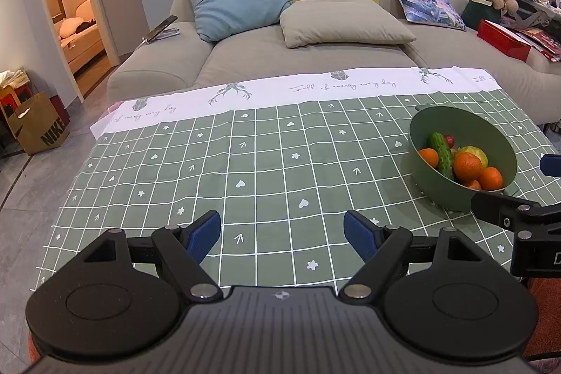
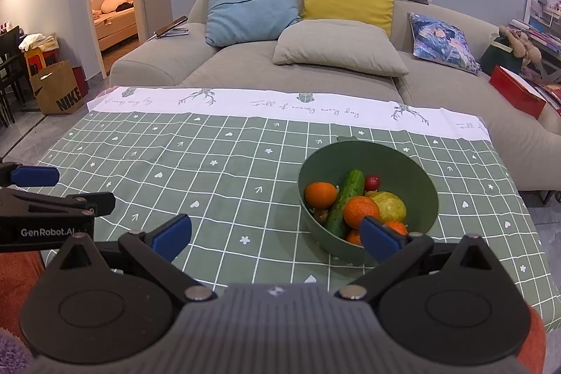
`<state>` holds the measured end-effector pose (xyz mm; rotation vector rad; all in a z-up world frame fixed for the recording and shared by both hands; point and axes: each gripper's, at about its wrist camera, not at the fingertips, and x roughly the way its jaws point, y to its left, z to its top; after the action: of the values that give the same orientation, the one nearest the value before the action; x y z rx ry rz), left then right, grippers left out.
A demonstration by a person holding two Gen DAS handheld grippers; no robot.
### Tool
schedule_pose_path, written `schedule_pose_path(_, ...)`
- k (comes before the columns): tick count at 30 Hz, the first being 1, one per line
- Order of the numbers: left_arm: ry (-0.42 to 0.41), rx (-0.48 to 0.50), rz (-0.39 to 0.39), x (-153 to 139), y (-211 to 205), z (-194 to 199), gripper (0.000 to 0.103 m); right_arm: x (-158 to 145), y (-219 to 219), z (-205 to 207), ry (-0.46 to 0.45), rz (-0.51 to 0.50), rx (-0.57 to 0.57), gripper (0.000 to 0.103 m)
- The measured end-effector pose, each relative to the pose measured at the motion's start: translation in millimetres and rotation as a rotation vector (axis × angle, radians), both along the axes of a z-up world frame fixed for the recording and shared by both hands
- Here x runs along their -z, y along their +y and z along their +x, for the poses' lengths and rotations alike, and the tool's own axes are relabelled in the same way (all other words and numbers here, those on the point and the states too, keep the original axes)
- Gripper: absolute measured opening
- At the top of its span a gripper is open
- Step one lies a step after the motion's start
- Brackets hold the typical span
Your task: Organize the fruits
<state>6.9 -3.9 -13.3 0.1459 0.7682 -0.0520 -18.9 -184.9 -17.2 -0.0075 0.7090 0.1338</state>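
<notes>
Living room, table with green checked cloth [image 2: 224, 170]. Nearest: left gripper [image 1: 282, 235] low over bare cloth, fingers wide apart, holding nothing. Right gripper [image 2: 277, 233] same, fingers spread, empty, just in front of green bowl [image 2: 420, 170]. Bowl holds oranges [image 2: 319, 194], cucumber [image 2: 345, 202], yellow-green fruit [image 2: 391, 206], small red one [image 2: 372, 182]. No fruit on cloth. Could be all packed in, or waiting for sorting out. Behind: sofa [image 2: 245, 65], cushions.
</notes>
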Motion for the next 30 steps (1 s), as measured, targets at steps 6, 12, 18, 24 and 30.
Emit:
schedule_pose_path(6,0.000,-0.003,-0.002,0.4,0.9,-0.2,0.093,0.0,-0.6,0.2,-0.004,-0.005,-0.003,0.098)
schedule_pose_path(12,0.000,-0.007,-0.003,0.6,2.2,-0.4,0.093,-0.4,0.0,-1.0,-0.009,-0.009,-0.007,0.098)
schedule_pose_path(18,0.000,-0.012,-0.006,0.2,4.7,-0.7,0.093,-0.6,0.1,-0.6,-0.012,-0.010,-0.008,0.098)
schedule_pose_path(24,0.000,-0.012,-0.006,0.0,6.0,-0.5,0.093,-0.6,0.3,-0.7,-0.012,-0.011,-0.008,0.098)
schedule_pose_path(30,-0.002,-0.013,-0.007,0.1,5.5,-0.7,0.093,-1.1,0.2,-0.5,-0.013,-0.012,-0.009,0.098)
